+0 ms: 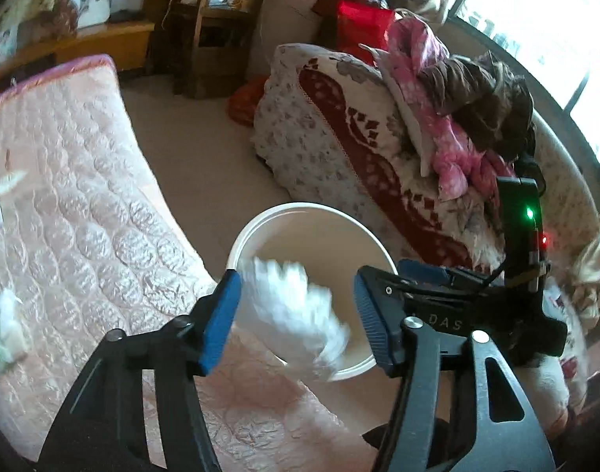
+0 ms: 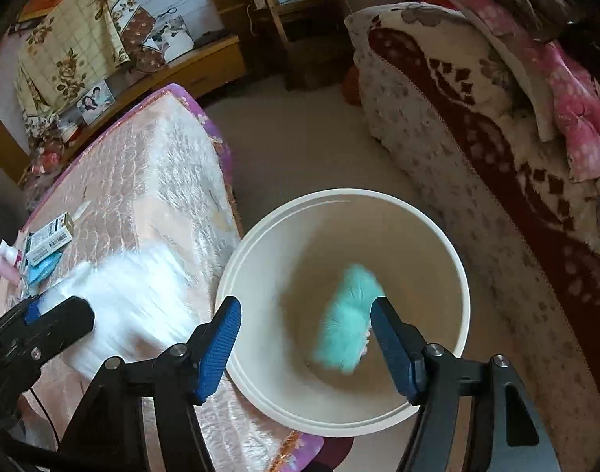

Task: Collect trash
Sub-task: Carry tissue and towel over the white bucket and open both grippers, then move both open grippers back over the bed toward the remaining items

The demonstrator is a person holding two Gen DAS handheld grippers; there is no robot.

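Right wrist view: one bin [image 2: 341,200], one teal wad [image 2: 347,314], one white wad [image 2: 135,299].

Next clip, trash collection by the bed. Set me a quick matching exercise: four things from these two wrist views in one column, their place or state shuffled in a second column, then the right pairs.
Things
1. white crumpled piece
2. teal piece
3. small cardboard boxes
4. pink floral garment

Places or states
A. lying on the pink quilted mattress
B. blurred, between the open fingers of the left gripper
C. piled on the patterned blanket, beyond the bucket
D. blurred, over the inside of the white bucket, by the right gripper

Pairs: 1-B, 2-D, 3-A, 4-C
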